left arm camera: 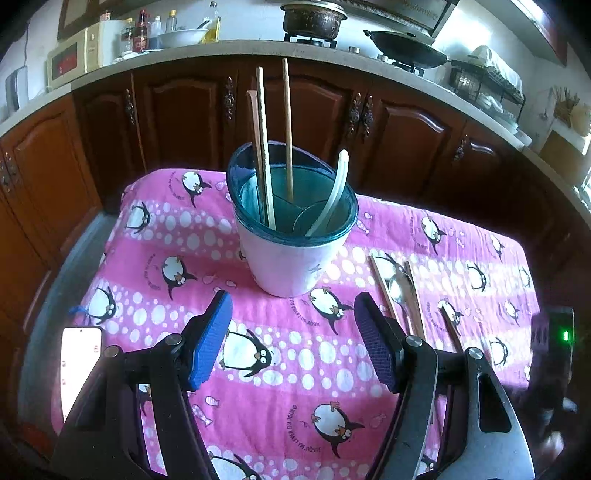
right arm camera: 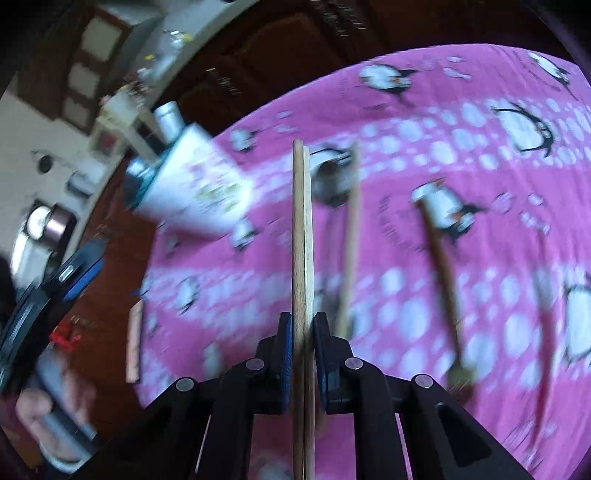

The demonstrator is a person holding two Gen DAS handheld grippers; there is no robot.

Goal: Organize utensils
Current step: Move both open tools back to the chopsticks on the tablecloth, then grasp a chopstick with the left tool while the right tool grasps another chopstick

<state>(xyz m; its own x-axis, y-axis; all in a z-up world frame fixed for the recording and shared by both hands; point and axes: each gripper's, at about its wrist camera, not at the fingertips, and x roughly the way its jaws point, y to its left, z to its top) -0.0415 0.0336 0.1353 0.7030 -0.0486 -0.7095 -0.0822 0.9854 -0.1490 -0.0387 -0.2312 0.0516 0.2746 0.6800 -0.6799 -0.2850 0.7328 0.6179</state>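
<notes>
A white utensil holder with a blue rim [left arm camera: 295, 236] stands on the pink penguin cloth [left arm camera: 258, 332]. Chopsticks [left arm camera: 264, 147] and a white spoon [left arm camera: 332, 192] stand in it. My left gripper [left arm camera: 293, 325] is open and empty, just in front of the holder. A metal spoon [left arm camera: 400, 288] and loose chopsticks [left arm camera: 384, 288] lie on the cloth to its right. My right gripper [right arm camera: 303, 325] is shut on a pair of chopsticks [right arm camera: 302, 229] above the cloth. The holder [right arm camera: 199, 184] shows blurred at the left of the right wrist view. A chopstick [right arm camera: 351, 240] and another utensil [right arm camera: 443, 266] lie below.
Dark wooden cabinets [left arm camera: 184, 107] and a counter with pots [left arm camera: 314, 18] stand behind the table. A phone [left arm camera: 79, 365] lies at the cloth's left edge. The left gripper [right arm camera: 74, 273] and the hand holding it show at the left of the right wrist view.
</notes>
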